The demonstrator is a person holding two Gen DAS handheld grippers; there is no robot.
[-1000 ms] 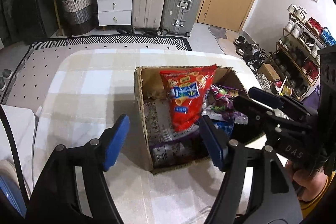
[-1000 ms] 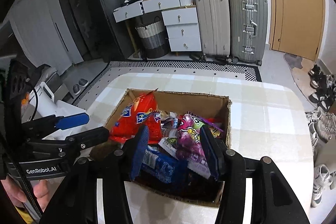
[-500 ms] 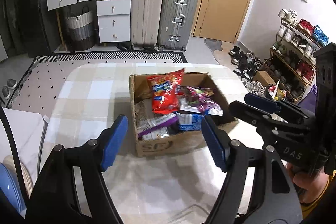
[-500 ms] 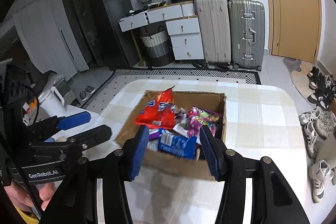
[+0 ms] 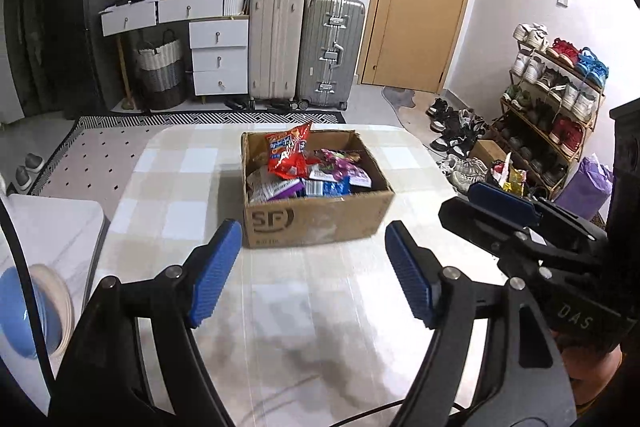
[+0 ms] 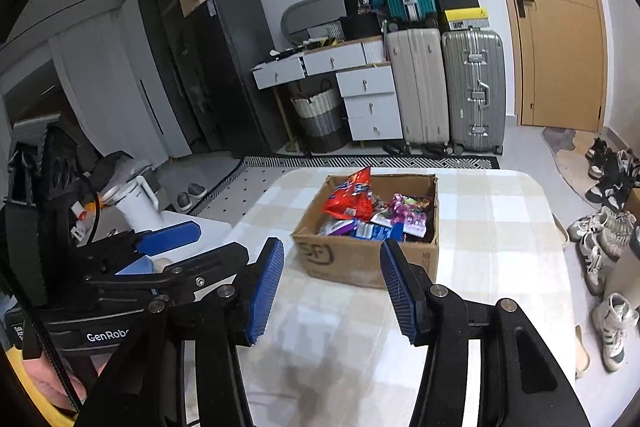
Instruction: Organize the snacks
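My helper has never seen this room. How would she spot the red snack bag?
On the checked table stands an open cardboard box of snacks. The red bag leans at its far left corner, the only one poking above the rim.

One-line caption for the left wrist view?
Left gripper opening, empty, before the snack-filled cardboard box on the checked table.

My cardboard box (image 5: 316,219) walls hide the lower snack packets (image 5: 320,187); their labels are too small to read. My blue bowl (image 5: 24,315) is blurred and cut off at the left edge.
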